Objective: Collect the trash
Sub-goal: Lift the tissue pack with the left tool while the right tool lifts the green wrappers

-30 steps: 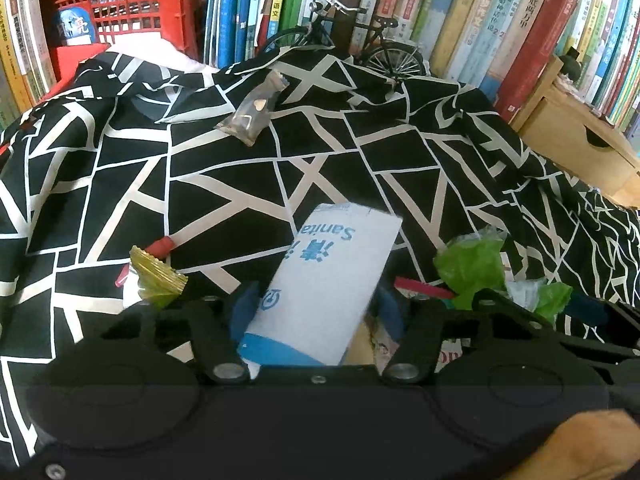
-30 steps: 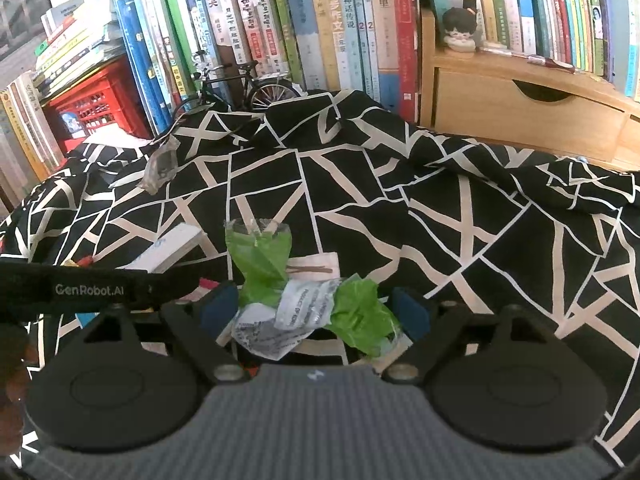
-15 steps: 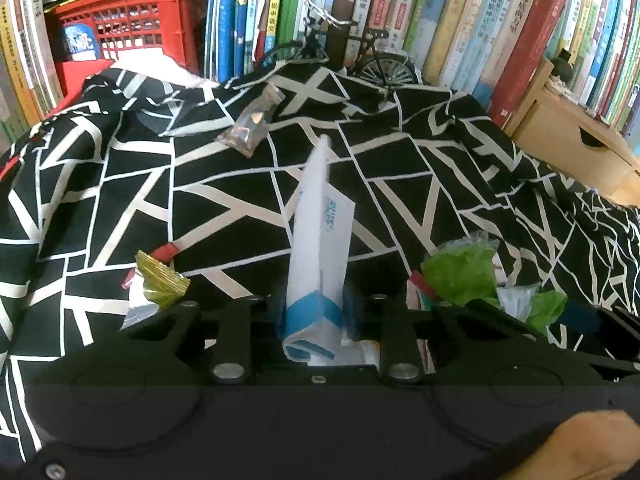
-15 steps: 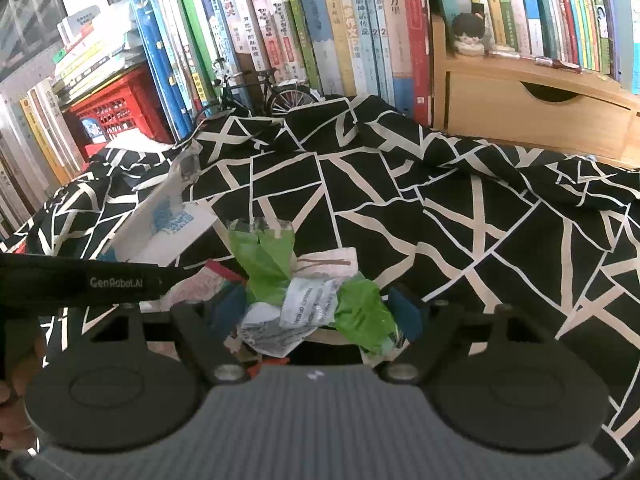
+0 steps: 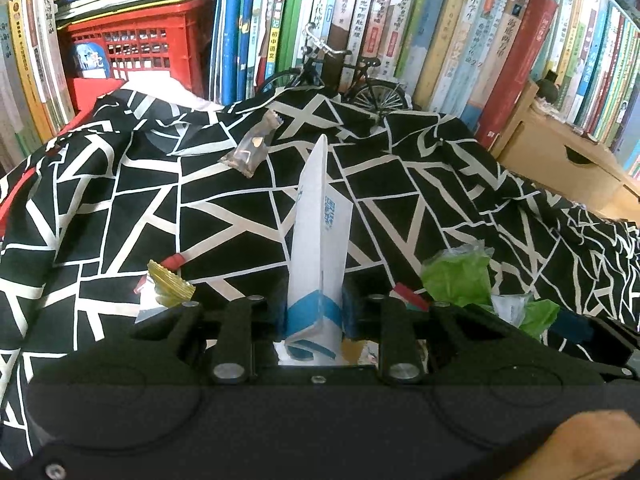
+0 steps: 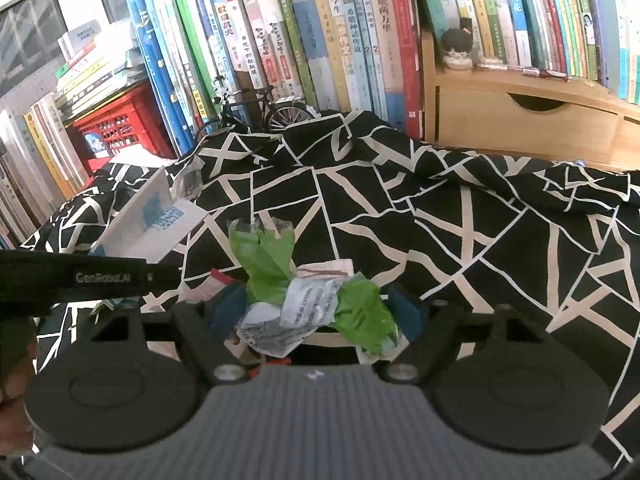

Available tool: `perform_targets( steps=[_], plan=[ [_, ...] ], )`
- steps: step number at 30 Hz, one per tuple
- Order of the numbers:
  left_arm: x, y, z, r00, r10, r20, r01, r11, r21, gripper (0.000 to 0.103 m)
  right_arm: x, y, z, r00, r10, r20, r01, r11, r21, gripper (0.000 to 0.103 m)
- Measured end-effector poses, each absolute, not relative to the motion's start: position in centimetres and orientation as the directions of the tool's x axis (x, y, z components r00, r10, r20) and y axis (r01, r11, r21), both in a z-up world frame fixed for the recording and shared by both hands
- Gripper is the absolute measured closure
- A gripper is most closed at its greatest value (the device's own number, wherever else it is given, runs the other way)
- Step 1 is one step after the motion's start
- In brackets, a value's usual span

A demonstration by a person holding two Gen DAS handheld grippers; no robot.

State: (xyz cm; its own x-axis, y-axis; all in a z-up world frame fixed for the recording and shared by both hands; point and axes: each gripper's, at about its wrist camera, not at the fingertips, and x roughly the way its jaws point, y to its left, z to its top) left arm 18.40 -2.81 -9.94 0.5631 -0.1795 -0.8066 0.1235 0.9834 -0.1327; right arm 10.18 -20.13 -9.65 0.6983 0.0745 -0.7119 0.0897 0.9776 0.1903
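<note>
My left gripper [image 5: 314, 308] is shut on a white and blue tissue packet [image 5: 320, 240], squeezed into a narrow upright wedge just above the black and white cloth [image 5: 120, 208]. From the right wrist view the same packet [image 6: 152, 220] shows at the left. My right gripper [image 6: 316, 312] is shut on a wad of green and white crumpled wrappers [image 6: 316, 296], held wide between its blue pads. Loose on the cloth lie a clear brownish wrapper [image 5: 250, 152], a gold wrapper [image 5: 168, 282] and a small red scrap [image 5: 174, 260].
Rows of books line the back. A red crate [image 5: 132, 48] stands at the back left, a model bicycle [image 5: 344, 80] at the cloth's far edge, and a wooden drawer unit [image 5: 560, 156] at the right with a small figurine [image 6: 458, 50] on top.
The left jaws closed on the flat-lying tissue packet, pinched it into a narrow wedge and raised it a little. The right gripper kept its wad of wrappers.
</note>
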Motion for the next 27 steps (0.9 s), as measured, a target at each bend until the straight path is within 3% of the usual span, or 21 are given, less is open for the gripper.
perform_targets(
  steps=[15, 27],
  plan=[
    [14.3, -1.5, -5.7, 0.624, -0.206, -0.754, 0.125, 0.979, -0.164, 0.079, 7.4, -21.0, -7.7, 0.729, 0.018, -0.684, 0.134, 0.976, 0.169, 0.024],
    [9.3, -0.9, -4.9, 0.609, -0.218, -0.763, 0.132, 0.976, -0.173, 0.080, 5.1, -19.3, -6.1, 0.732, 0.010, -0.682, 0.094, 0.989, 0.115, 0.024]
  ],
)
